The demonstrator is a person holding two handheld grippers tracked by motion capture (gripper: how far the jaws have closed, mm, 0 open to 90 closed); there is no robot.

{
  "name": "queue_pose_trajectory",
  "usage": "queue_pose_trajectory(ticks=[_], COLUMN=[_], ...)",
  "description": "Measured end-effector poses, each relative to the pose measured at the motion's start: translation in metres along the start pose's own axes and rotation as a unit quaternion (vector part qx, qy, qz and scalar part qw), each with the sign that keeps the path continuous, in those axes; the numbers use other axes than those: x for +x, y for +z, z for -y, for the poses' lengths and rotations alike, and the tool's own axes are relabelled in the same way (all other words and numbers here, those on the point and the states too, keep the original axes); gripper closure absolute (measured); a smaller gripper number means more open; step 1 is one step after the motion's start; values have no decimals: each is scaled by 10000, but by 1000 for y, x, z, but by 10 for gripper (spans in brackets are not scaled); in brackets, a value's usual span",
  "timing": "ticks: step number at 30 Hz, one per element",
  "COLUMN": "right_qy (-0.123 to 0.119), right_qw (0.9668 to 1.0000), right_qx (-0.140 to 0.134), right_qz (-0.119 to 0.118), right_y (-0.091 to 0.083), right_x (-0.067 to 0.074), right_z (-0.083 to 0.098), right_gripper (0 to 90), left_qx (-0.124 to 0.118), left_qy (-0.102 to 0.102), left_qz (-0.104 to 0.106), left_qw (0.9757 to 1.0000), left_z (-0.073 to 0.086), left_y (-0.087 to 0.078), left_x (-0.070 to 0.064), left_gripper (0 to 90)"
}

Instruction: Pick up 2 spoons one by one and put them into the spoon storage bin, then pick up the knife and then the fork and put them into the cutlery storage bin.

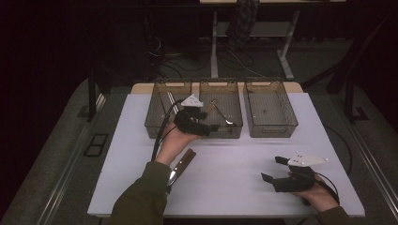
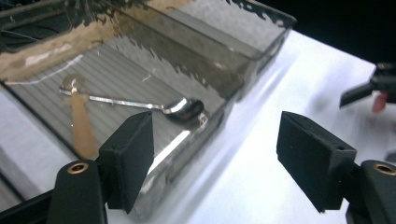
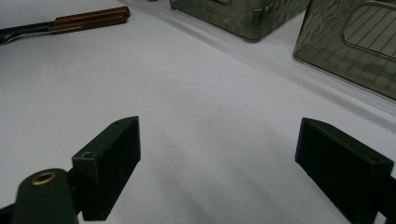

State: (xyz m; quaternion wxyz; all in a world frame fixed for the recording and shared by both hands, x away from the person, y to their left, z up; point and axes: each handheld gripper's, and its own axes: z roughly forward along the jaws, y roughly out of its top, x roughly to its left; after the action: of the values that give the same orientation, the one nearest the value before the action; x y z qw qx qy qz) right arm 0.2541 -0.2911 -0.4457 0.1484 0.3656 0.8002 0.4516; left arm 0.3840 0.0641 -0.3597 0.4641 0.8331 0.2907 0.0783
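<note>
A metal spoon [image 1: 220,113] [image 2: 140,105] lies in the middle clear bin [image 1: 219,85] [image 2: 243,74], beside a tan-handled utensil [image 2: 81,126]. My left gripper [image 1: 210,121] [image 2: 219,158] hovers open at that bin's front wall, with nothing between its jaws. A wooden-handled knife [image 1: 182,163] [image 3: 88,18] rests on the white table [image 1: 234,159] by the left forearm. My right gripper [image 1: 273,168] [image 3: 224,168] sits low over the table at the front right, open and empty. It also appears far off as the right gripper [image 2: 369,88] in the left gripper view.
Three clear bins stand in a row at the table's back: the left bin [image 1: 162,85], the middle one and the right bin [image 1: 270,83]. Bare tabletop stretches between the two grippers. Desk legs and cables lie on the dark floor behind.
</note>
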Motion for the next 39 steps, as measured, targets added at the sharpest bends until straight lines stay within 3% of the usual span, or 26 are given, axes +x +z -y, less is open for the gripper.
queue_pose_trajectory(ticks=[12,25,31,36,39], right_qy=[3,-5,-18,-33,-28], right_qw=[10000,10000,10000,10000,10000], right_qx=[6,17,-22,-15,-5], right_qz=[22,52,50,71,84], right_y=[0,-1,-2,-2,-3], right_x=[0,0,1,0,1], right_z=[0,0,0,0,0], right_gripper=[139,139,139,139,139], left_qx=[-43,127,325,479,610], left_qy=[-125,-335,-402,-570,-526], left_qz=[-161,-528,-555,-401,-379], left_qw=[9998,9980,9971,9964,9960], left_z=[49,103,121,133,136], left_y=[-31,-65,-72,-71,-68], left_x=[-6,-2,1,0,-3], left_gripper=[281,501,589,626,645])
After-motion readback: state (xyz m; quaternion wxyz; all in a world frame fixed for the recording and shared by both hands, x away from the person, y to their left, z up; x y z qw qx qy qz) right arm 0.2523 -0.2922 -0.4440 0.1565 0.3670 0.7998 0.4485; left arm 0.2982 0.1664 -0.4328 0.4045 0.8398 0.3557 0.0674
